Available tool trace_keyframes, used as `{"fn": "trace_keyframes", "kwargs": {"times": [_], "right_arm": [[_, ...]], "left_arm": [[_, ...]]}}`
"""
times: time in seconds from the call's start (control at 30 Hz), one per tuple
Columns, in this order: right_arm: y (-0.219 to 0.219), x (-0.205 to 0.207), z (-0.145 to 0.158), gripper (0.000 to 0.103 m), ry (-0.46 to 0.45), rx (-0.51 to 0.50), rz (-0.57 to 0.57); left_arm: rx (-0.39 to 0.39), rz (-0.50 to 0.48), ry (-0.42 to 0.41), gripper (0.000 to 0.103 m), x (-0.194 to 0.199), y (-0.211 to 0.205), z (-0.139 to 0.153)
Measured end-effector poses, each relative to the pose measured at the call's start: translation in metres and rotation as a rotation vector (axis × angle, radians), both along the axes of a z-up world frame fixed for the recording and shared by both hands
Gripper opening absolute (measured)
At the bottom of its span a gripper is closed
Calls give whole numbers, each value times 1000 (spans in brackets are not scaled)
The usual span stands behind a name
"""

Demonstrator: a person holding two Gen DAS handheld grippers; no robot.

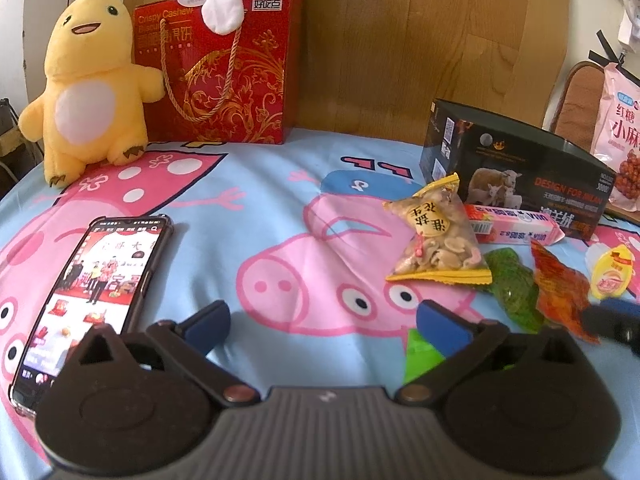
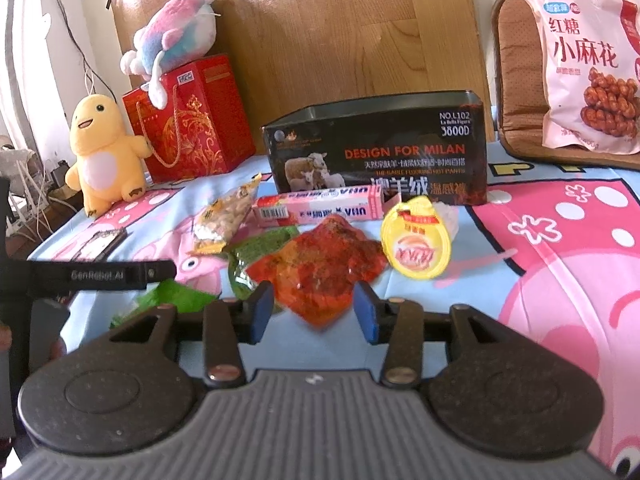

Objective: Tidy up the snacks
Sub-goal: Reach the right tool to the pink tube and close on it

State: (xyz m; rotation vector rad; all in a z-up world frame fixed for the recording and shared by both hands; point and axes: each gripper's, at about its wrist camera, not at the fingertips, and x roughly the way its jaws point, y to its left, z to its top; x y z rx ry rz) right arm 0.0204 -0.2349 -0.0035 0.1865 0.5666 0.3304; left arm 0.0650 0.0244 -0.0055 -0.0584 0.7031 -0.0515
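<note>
Several snacks lie in front of an open black box (image 2: 380, 152) on the cartoon sheet: a red-orange packet (image 2: 320, 264), a dark green packet (image 2: 256, 248), a yellow jelly cup (image 2: 416, 240), a pink candy box (image 2: 320, 208) and a yellow-edged nut bag (image 2: 224, 216). My right gripper (image 2: 314, 312) is open, its blue pads either side of the red-orange packet's near corner. My left gripper (image 1: 324, 320) is open and empty over the sheet, left of the nut bag (image 1: 436, 236), green packet (image 1: 516, 288) and red-orange packet (image 1: 560, 292). A bright green wrapper (image 1: 420, 356) lies by its right finger.
A phone (image 1: 92, 292) with a lit screen lies at the left. A yellow plush toy (image 1: 88, 92) and a red gift box (image 1: 224, 68) with a plush on top stand at the back. A large pink snack bag (image 2: 588, 64) leans on a brown cushion at the right.
</note>
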Motion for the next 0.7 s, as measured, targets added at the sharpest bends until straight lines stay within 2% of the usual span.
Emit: {"fn": "trace_keyframes", "kwargs": {"times": [0.23, 0.33, 0.57, 0.7], "right_arm": [[8, 28, 13, 47, -25, -26, 11], [11, 44, 13, 47, -6, -23, 9], [9, 73, 4, 47, 49, -93, -80], [-9, 71, -1, 47, 66, -52, -113]], "left_arm": [[-3, -1, 0, 103, 0, 0, 0], [-6, -2, 0, 103, 0, 1, 0], [-14, -5, -2, 103, 0, 2, 1], [-17, -7, -2, 103, 0, 2, 1]]}}
